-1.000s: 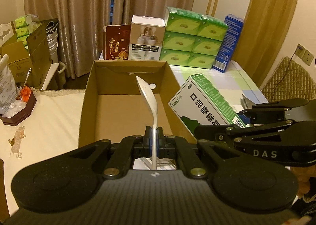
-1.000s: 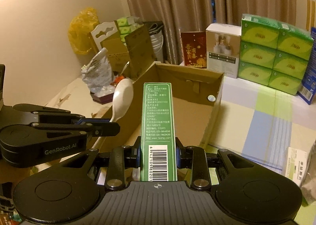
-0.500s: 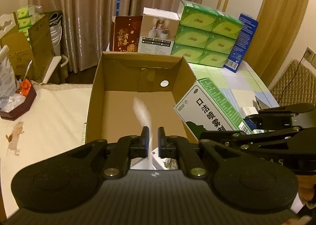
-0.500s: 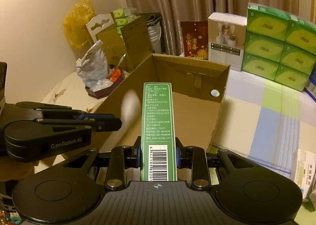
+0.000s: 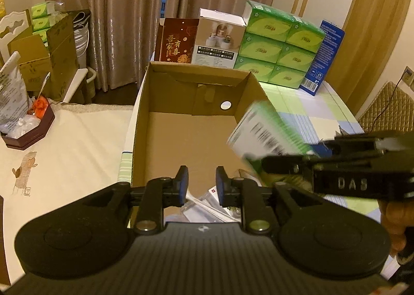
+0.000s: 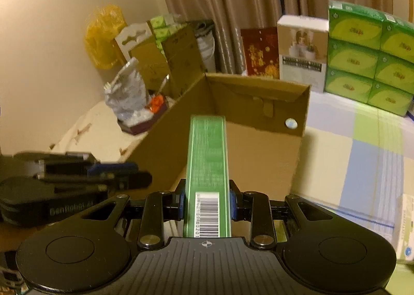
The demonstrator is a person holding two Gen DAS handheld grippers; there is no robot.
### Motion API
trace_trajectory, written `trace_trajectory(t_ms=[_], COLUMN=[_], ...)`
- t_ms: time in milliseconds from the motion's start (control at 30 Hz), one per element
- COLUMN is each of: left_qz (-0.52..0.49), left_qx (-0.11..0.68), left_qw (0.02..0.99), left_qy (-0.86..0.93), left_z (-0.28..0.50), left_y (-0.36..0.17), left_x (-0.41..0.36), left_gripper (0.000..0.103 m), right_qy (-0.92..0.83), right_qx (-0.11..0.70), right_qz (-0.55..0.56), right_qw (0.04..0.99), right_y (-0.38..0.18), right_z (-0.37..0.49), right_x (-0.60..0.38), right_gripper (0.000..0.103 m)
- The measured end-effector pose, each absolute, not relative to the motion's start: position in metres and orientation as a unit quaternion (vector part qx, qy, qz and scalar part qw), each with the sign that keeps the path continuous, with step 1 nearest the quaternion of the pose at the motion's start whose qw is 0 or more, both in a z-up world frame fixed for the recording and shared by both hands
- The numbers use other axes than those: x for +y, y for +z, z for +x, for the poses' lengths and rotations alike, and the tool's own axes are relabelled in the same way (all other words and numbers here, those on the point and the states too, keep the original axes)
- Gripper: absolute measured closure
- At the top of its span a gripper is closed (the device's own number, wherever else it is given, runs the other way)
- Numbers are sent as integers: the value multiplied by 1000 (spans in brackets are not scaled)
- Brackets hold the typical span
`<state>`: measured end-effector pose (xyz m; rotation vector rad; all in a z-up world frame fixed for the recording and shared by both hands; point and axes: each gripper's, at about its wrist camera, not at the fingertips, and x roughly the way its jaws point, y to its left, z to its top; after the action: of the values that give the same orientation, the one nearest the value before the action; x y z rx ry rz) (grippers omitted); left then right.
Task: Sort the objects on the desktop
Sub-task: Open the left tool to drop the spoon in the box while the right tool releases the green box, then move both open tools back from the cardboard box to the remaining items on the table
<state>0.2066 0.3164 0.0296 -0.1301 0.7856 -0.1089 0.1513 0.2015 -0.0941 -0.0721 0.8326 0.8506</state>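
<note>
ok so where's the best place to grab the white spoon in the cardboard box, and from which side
Grip the spoon by its thin handle, coming straight down from above with the open left gripper. It lies flat among packets on the floor of the cardboard box, near the front wall, so a side approach looks blocked. Set the jaws across the handle. Its bowl is hidden behind the gripper.

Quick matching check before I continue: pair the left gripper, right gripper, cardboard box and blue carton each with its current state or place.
Things:
1. left gripper
2. right gripper
3. cardboard box
4. blue carton

States or places:
A. shut on the green box
B. standing beside the stacked green tissue packs
C. jaws apart, holding nothing
D. top open, on the table

Pairs: 1-C, 2-A, 3-D, 4-B
</note>
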Motion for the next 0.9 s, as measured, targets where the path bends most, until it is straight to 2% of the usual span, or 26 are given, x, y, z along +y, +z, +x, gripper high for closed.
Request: trace_trajectory(t_ms=[67,133,267,467,600,700,900], left_qz=[-65,-66,-66,-69,-71,-70,-72], left_qx=[382,380,381,376,371,369,360], left_qw=[921,921,921,923,924,925,928], left_qy=[-51,-49,-49,-52,-51,-53,-62], left_z=[204,202,197,183,169,158,135], left_y=[31,32,33,38,46,51,60], left_x=[317,318,314,304,294,283,259], left_gripper=[82,80,80,78,69,68,54], right_qy=[402,398,389,368,359,351,341], right_qx=[389,380,374,373,376,378,374], right_qz=[-24,-21,-17,0,9,17,10], right_qw=[829,835,842,852,854,856,862], right_y=[-91,-86,-79,-74,-72,-70,-67], right_z=[154,154,151,140,128,117,89], right_x=[201,197,182,149,127,110,77], right_gripper=[69,60,55,41,34,30,19])
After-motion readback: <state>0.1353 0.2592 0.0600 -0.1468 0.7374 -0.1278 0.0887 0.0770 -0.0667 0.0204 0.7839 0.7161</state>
